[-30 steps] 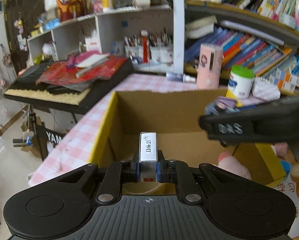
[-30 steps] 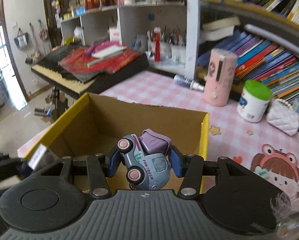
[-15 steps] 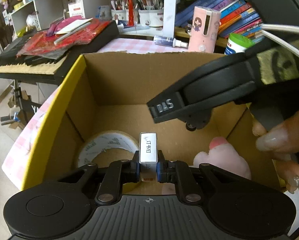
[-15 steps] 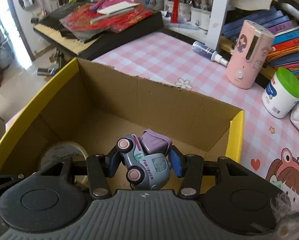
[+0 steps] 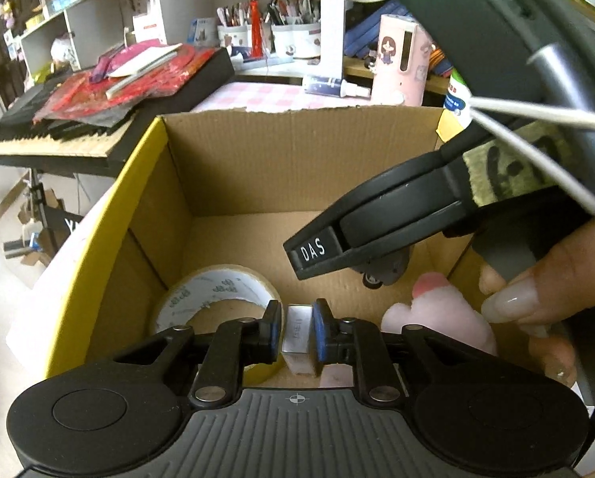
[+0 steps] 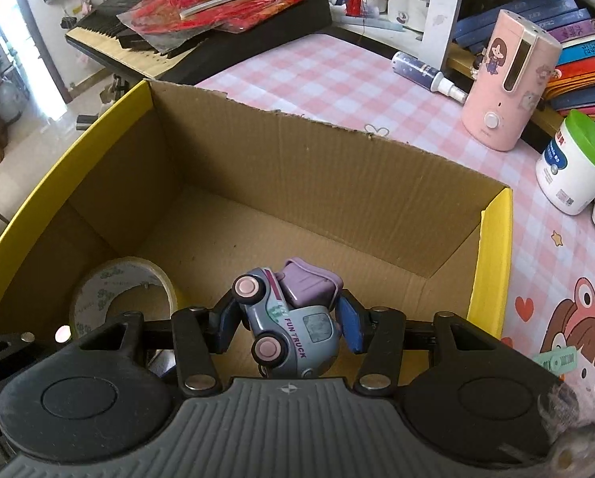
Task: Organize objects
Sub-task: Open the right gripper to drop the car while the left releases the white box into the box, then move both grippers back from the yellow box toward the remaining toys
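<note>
Two grippers hung over the cardboard box (image 6: 297,183) for dropping. The left gripper (image 5: 295,332) was opening, its pads parting from the small silver box (image 5: 296,336) between them. The right gripper (image 6: 285,318) was clamped on the toy truck (image 6: 289,318). Below, a tape roll (image 5: 214,298) lay at eight o'clock and a pink plush (image 5: 437,318) at four, crowding the floor.

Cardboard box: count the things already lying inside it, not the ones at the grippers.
2. A tape roll lies in the cardboard box at its near left corner; a pink plush toy lies at the near right. The grippers may hide more.
</note>
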Tool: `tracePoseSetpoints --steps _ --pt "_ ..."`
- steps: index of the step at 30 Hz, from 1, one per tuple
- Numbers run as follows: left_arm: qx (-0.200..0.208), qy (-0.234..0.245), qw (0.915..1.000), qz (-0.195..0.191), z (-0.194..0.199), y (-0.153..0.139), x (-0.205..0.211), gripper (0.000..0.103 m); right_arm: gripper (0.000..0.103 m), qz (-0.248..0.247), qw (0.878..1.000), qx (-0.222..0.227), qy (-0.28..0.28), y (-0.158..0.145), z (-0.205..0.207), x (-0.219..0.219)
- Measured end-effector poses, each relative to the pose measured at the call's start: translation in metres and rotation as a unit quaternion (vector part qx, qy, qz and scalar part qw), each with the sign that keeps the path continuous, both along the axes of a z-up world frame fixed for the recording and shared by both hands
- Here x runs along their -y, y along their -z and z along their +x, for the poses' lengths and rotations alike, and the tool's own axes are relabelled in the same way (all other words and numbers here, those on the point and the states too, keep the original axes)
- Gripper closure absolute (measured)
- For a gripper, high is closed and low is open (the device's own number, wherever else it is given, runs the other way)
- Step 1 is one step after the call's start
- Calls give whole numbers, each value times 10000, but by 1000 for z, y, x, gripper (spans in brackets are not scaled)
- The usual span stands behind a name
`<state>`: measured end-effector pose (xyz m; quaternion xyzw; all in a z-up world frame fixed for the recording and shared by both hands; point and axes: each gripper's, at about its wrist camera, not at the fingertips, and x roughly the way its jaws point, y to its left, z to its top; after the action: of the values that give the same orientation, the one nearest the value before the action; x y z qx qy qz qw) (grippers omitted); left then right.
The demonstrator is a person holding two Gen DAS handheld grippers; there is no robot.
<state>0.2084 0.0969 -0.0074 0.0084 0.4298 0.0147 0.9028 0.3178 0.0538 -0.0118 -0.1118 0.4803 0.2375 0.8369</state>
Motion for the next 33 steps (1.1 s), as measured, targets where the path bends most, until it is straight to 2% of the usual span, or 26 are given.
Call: tracePoseSetpoints --steps 3,7,9,13,15,22,26,29,31,33 --pt "124 -72 9999 -25 -5 -4 -4 71 51 60 9999 101 55 -3 -1 1" --pt "339 -117 9994 -18 -13 -14 -8 63 50 254 9993 236 156 -15 -4 5" --pt "448 -110 9989 -3 -17 -19 -9 55 51 360 9985 376 191 -23 -9 8" --pt "659 -163 9977 5 -27 -28 -11 48 49 700 9942 695 424 -44 -22 20" --pt "770 -309 9965 -33 -32 -33 -16 35 47 859 9904 910 585 -56 -30 28" --pt "1007 -760 9917 -227 -56 -45 -31 32 43 1067 9757 1626 1007 -81 -69 52" --pt "1153 -894 9891 -196 -70 -49 -39 30 38 943 9687 2052 1028 -85 -99 58" --pt "1248 -980 9872 -138 -82 -51 -44 23 33 801 9629 2373 1000 -86 -123 62" --pt "1287 -1013 9865 -76 -88 -50 -47 22 26 689 9571 2625 1012 -85 -141 63" --pt "1310 -1078 9855 -19 -94 -49 -51 21 24 561 9512 2846 1053 -83 -157 63"
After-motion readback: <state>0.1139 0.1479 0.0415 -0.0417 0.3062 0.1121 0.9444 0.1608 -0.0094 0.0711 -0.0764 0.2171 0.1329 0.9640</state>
